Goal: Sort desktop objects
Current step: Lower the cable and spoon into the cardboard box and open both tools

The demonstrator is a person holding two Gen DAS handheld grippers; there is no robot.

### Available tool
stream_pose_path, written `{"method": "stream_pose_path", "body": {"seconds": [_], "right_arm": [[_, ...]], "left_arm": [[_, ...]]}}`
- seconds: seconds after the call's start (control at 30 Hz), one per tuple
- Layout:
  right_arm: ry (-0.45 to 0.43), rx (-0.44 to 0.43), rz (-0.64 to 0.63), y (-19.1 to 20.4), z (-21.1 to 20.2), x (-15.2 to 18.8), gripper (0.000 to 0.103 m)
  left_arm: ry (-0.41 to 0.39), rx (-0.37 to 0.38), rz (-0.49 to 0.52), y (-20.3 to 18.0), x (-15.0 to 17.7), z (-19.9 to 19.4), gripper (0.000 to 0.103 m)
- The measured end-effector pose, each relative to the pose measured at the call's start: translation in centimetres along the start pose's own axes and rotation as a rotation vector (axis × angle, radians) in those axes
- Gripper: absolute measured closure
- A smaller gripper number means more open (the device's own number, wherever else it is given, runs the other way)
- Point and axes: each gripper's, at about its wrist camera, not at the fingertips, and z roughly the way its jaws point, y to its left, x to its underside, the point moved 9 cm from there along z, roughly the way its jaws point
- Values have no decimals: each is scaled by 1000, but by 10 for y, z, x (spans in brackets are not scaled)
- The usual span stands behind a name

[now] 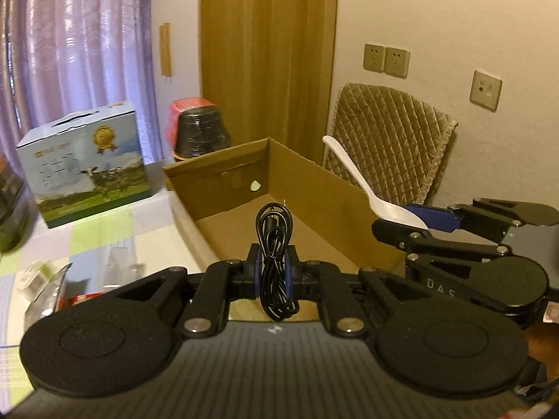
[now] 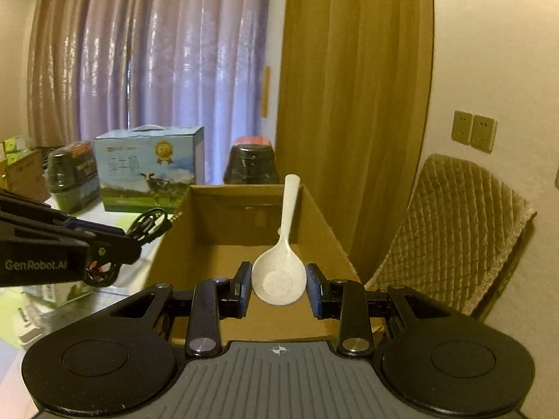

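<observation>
From my left side camera, my left gripper (image 1: 274, 272) is squeezed tight on a bundle of black cable (image 1: 275, 262), holding it up at the near end of the open cardboard box (image 1: 314, 188) on the table (image 1: 104, 241). From my right side camera, my right gripper (image 2: 278, 286) pinches the bowl of a white spoon (image 2: 281, 269) between its jaws, and the handle points up over the same box, near its right wall.

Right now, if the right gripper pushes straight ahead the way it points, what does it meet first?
Probably the far wall of the cardboard box; the right gripper, holding the white spoon, aims along the box's open interior. Depth is uncertain.
</observation>
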Motion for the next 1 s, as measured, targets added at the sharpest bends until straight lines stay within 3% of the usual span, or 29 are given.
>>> {"method": "stream_pose_path", "body": {"seconds": [0.2,0.27,0.8,0.83,0.87,0.9,0.93,1.0], "right_arm": [[13,-6,25,-14,11,7,73],[19,-9,31,-16,15,10,73],[45,-74,34,4,26,10,73],[60,-84,44,6,29,11,68],[68,-83,53,6,29,12,53],[64,-80,59,6,27,12,45],[55,-79,61,6,23,13,40],[57,-79,58,9,16,17,40]], "left_arm": [[20,17,8,-6,2,25,92],[18,9,6,-5,2,31,86],[8,-80,-92,42,29,-12,83],[10,-84,-92,43,31,-14,82],[13,-87,-93,44,35,-16,81],[15,-89,-94,45,38,-18,80],[18,-94,-97,46,41,-21,79],[24,-103,-104,49,49,-27,74]]}}
